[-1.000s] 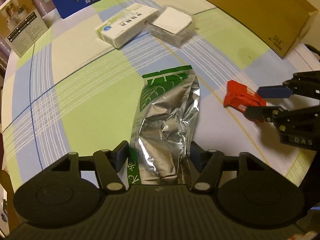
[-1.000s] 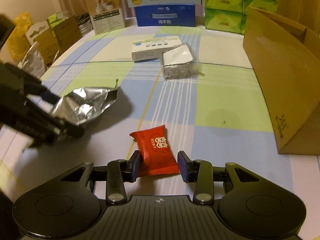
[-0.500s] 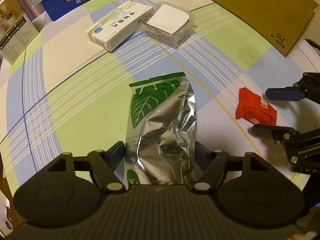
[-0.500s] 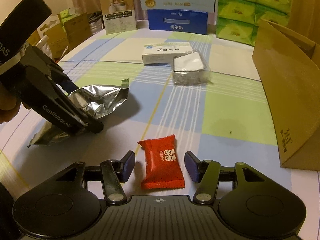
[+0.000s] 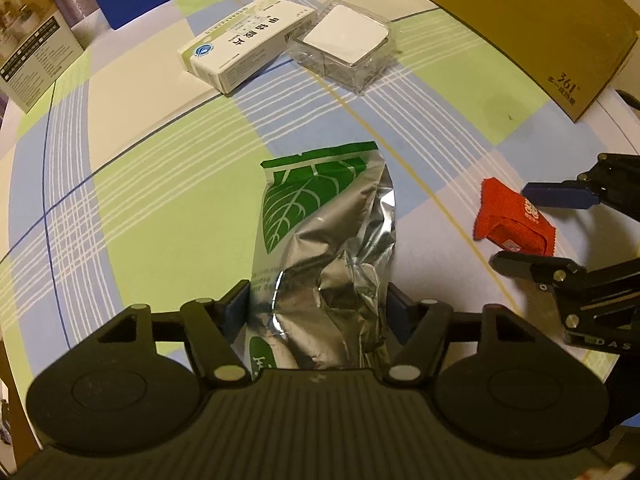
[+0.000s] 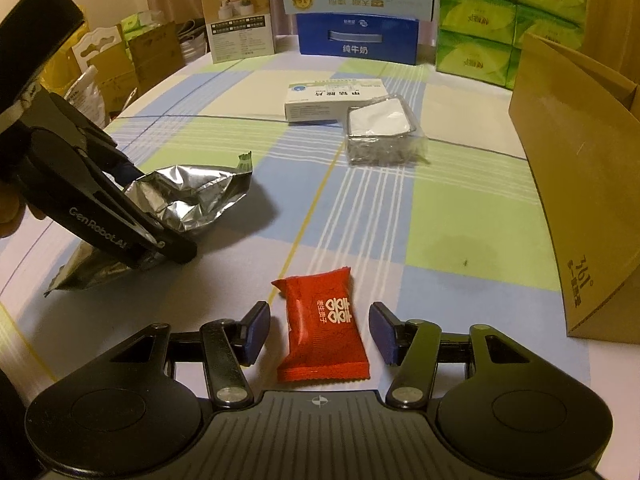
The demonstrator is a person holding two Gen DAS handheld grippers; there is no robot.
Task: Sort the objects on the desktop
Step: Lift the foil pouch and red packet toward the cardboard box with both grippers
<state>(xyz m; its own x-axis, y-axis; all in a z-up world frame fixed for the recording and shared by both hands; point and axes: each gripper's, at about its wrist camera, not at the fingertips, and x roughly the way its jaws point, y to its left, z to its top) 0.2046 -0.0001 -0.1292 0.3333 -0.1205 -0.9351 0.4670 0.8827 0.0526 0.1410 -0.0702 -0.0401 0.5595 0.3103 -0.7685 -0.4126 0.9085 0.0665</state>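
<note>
Gripping foil pouch [image 5: 320,264], left tool [image 5: 318,312].

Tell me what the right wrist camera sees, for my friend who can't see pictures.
A red candy packet lies on a checked tablecloth between the right gripper's open blue pads, with gaps on both sides. At the left, the left gripper pinches a crinkled silver foil bag. Farther back lie a white medicine box and a clear plastic case; a cardboard box stands at right.
</note>
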